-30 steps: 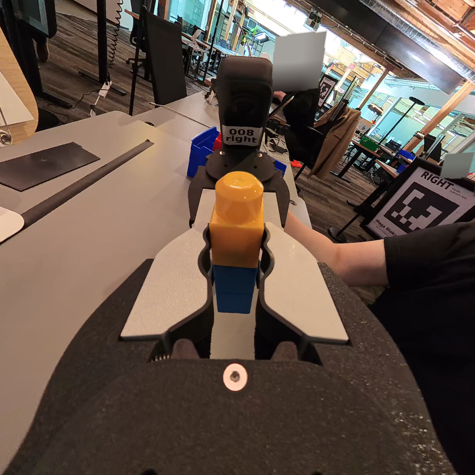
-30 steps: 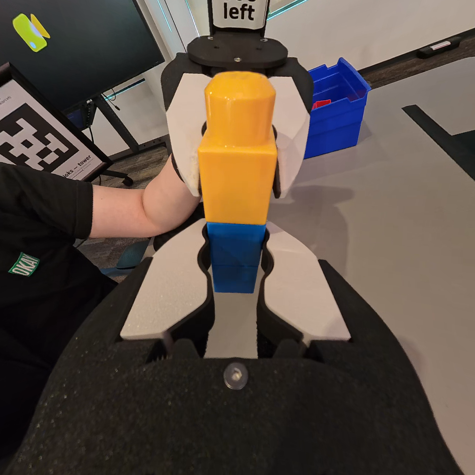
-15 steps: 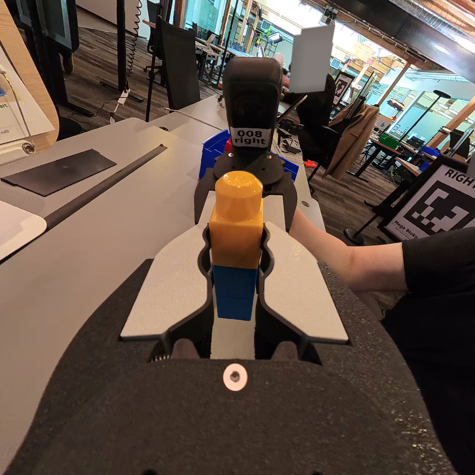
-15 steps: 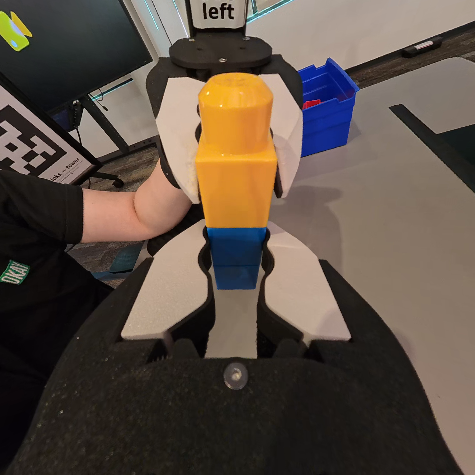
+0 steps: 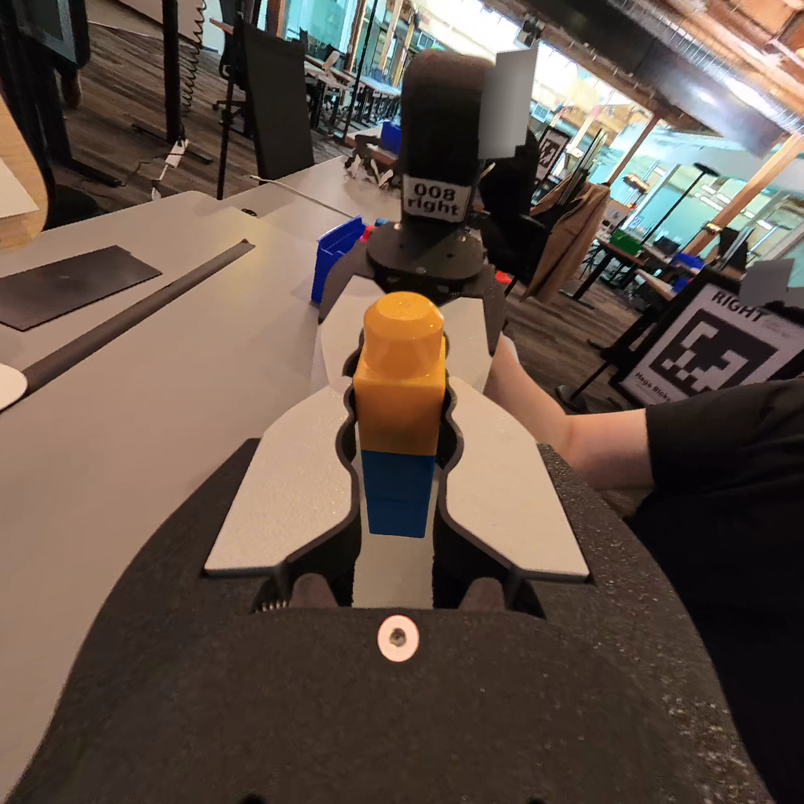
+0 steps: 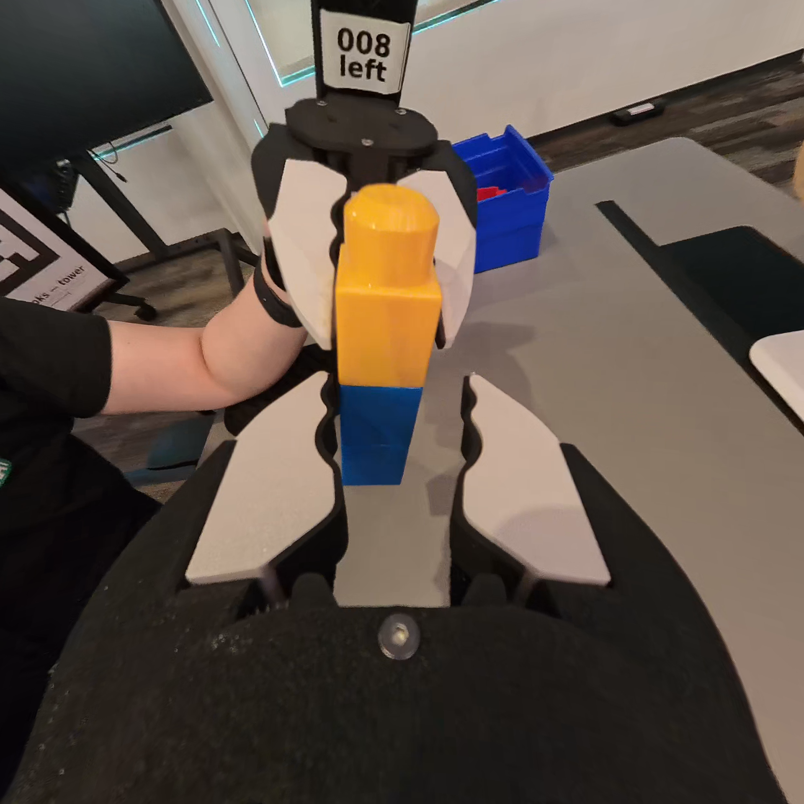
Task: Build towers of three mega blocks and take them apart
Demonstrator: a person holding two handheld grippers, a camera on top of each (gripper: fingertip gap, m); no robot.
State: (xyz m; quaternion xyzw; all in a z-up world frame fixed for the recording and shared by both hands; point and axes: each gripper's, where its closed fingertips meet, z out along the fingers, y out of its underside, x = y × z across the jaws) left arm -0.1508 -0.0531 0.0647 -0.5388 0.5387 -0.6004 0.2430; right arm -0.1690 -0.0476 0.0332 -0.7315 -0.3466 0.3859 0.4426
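A tower with an orange block (image 5: 398,391) on top of a blue part (image 5: 396,491) that shows a seam is held over the grey table (image 5: 152,435). My left gripper (image 5: 399,391) is shut on the tower near where orange meets blue. In the right wrist view it (image 6: 385,339) clasps the orange block (image 6: 385,330) from the far side. My right gripper (image 6: 396,391) is open around the blue part (image 6: 376,435). Its right finger stands clear of the blue part and its left finger is close beside it. In the left wrist view the right gripper (image 5: 402,370) faces me behind the tower.
A blue bin (image 6: 509,226) holding a red block (image 6: 491,193) stands on the table behind the grippers; it also shows in the left wrist view (image 5: 335,256). A black mat (image 5: 74,283) and a dark strip (image 5: 130,317) lie to the left. The person's arm (image 6: 195,361) is nearby.
My right gripper has opened and let go of the blue part of the tower. My left gripper keeps its hold on the tower.
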